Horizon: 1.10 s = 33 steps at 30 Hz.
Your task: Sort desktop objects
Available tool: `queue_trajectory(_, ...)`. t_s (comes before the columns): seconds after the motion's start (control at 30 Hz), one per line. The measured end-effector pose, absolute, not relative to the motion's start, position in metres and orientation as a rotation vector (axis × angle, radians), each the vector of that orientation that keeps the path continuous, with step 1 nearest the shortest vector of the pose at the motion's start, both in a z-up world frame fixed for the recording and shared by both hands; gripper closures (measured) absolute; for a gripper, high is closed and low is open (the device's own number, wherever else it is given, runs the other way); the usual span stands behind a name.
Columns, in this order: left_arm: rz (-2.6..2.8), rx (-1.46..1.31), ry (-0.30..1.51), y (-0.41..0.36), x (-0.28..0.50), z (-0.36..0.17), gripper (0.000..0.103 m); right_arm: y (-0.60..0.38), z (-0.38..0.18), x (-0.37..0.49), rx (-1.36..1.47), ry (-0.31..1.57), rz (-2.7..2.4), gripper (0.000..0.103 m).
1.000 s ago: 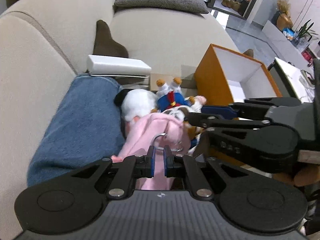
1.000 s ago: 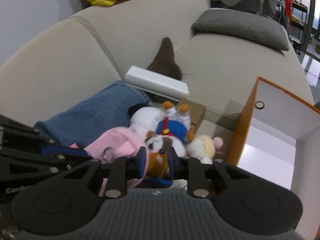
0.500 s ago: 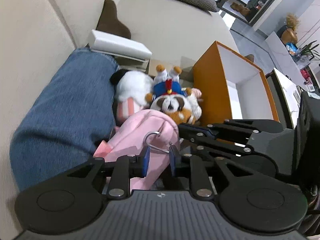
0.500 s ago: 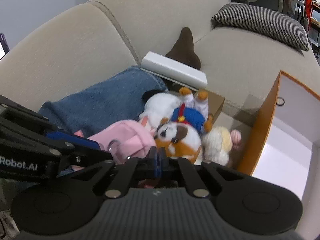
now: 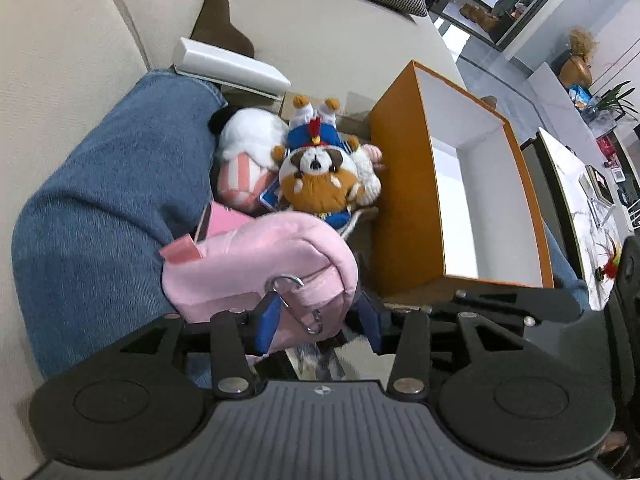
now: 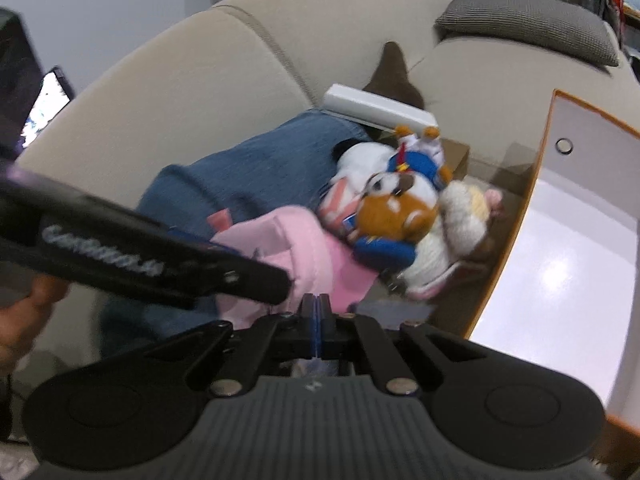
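Left gripper (image 5: 318,320): we see its fingers wide apart around the pink bag (image 5: 260,264).
Right gripper (image 6: 319,320): we see its fingers pressed together, holding nothing we can see.

The left claw (image 5: 318,326) has spread wide around the pink bag (image 5: 260,268), and the right claw (image 6: 319,326) has pinched together.

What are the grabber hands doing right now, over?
Left gripper open around pink pouch. Right gripper shut, empty. Orange box open, nothing inside. Plush dog piled beside box.
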<state>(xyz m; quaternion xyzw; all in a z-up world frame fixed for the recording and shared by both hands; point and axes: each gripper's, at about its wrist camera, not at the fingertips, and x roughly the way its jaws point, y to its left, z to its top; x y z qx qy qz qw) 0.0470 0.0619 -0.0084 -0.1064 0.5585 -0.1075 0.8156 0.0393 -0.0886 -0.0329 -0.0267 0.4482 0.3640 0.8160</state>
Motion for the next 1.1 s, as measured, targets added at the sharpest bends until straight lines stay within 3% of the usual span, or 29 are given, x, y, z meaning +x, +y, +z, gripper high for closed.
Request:
queue_trajectory(0.2, -0.173, -0.195, 1.193, 0.057, 0.04, -0.012, 0.053, -0.083, -0.037, 0.018, -0.048, 0.974, 0.89, 0.103)
queue_trajectory(0.27, -0.132, -0.16, 1.19, 0.056, 0.041, -0.014, 0.062, -0.075, -0.04, 0.013, -0.069, 0.976, 0.907, 0.103)
queue_trajectory(0.53, -0.114, -0.139, 1.188, 0.067, 0.039, -0.014, 0.063, -0.082, -0.044, 0.023, -0.138, 0.949, 0.79, 0.098)
queue_trajectory(0.6, -0.116, -0.125, 1.19, 0.068, 0.04, -0.014, 0.063, -0.086, -0.045, 0.033, -0.128, 0.941, 0.762, 0.09)
queue_trajectory(0.67, -0.122, -0.1, 1.192, 0.069, 0.042, -0.015, 0.063, -0.089, -0.047, 0.045, -0.125, 0.936, 0.744, 0.066)
queue_trajectory(0.9, -0.106, -0.022, 1.208, 0.079, 0.055, -0.022, 0.063, -0.085, -0.061, 0.076, -0.167, 0.969, 0.775, 0.064)
queue_trajectory(0.97, -0.102, -0.006, 1.212, 0.084, 0.061, -0.023, 0.063, -0.08, -0.06, 0.083, -0.191, 0.973, 0.791, 0.054)
queue_trajectory(1.1, -0.106, 0.035, 1.228, 0.087, 0.071, -0.027, 0.063, -0.07, -0.064, 0.096, -0.265, 0.971, 0.819, 0.045)
